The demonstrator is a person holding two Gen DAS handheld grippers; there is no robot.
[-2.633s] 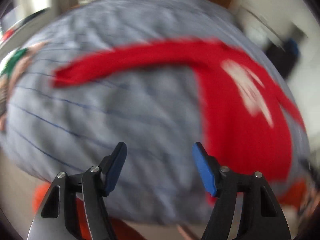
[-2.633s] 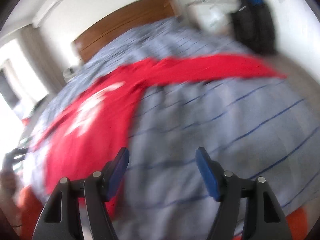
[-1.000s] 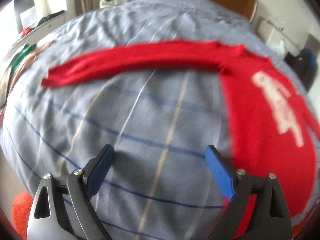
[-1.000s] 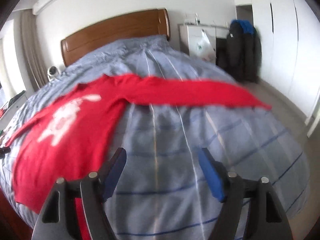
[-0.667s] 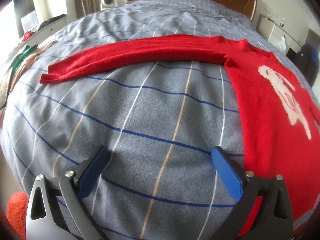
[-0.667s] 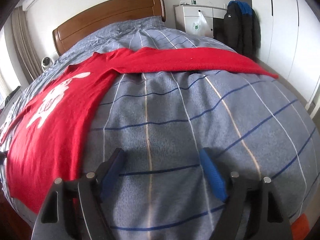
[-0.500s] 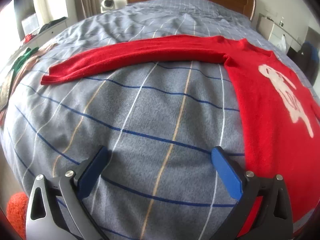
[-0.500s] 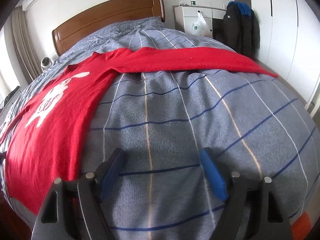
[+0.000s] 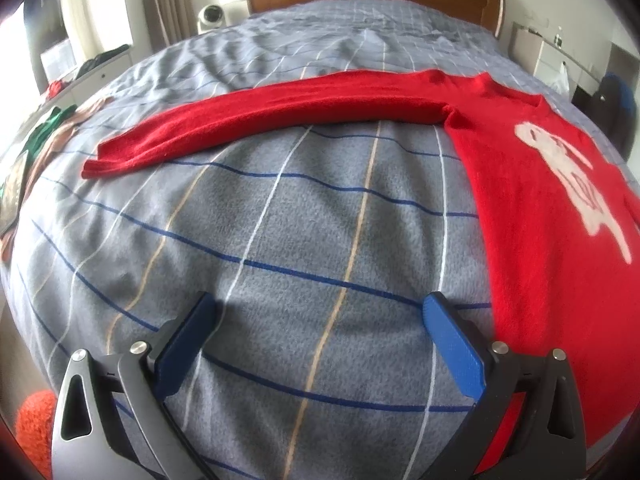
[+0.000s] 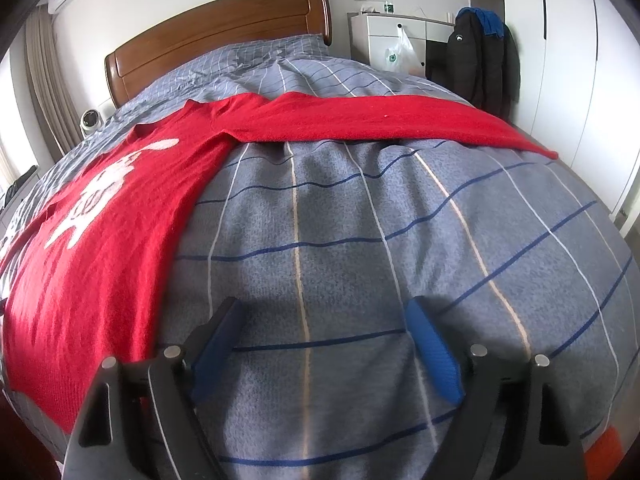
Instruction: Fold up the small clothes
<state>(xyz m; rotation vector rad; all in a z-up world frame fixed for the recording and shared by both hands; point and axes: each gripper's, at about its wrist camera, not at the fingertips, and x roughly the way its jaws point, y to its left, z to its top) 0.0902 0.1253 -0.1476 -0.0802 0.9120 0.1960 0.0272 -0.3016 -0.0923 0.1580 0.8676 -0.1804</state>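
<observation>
A red long-sleeved sweater with a white print lies flat on the grey checked bedspread, both sleeves spread out sideways. In the left wrist view its body is at the right and one sleeve runs left. In the right wrist view the sweater's body is at the left and the other sleeve runs right. My left gripper is open and empty, low over bare bedspread left of the sweater's hem. My right gripper is open and empty over bare bedspread right of the hem.
A wooden headboard stands at the far end of the bed. A white dresser and a dark jacket stand at the right wall. Other clothes lie at the bed's left edge. An orange object sits low left.
Both grippers swung in toward the bed and settled low over the bedspread. In the last half second nothing has visibly moved.
</observation>
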